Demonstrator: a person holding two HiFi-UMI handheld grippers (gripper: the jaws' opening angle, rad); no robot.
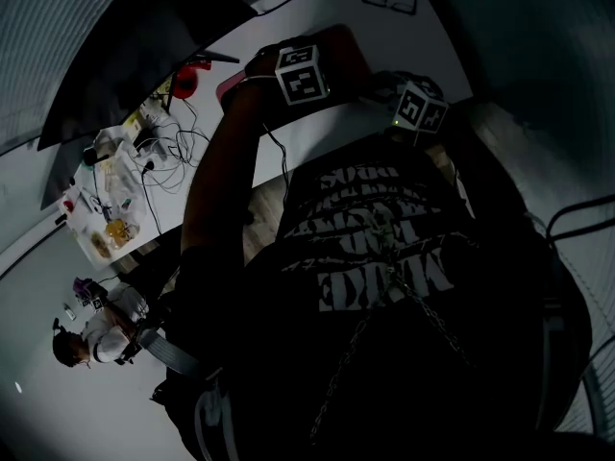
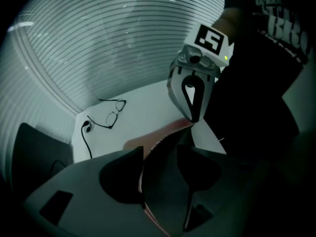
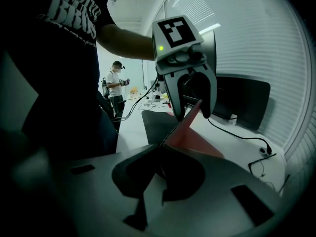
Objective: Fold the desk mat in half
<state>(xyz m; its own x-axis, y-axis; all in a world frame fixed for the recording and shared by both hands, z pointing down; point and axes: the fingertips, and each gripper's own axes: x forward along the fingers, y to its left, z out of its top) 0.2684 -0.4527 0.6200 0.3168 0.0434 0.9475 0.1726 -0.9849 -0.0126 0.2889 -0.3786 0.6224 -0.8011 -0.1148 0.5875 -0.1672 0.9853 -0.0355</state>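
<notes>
Horizontal blinds [image 2: 123, 38] close off the dim room, and in front of them stands a white table [image 2: 143, 107]. On the left part of the table, as the left gripper view shows it, lie a pair of glasses [image 2: 112, 111] and a black cable [image 2: 85, 135]. Next comes the left gripper [image 2: 160, 154], with its jaws wide apart. The edge of the desk mat [image 3: 190, 135] passes between them, close to one jaw, but the pads do not press on it. The mat (pinkish red on one face, dark grey on the other) has this edge lifted up between the two grippers, while its lower part goes down to the table. On the right, the right gripper [image 3: 159, 152] has its jaws closed together on the same edge and pinches it firmly. Behind it, far back in the room, another person [image 3: 116, 83] stands near a table full of cables.
</notes>
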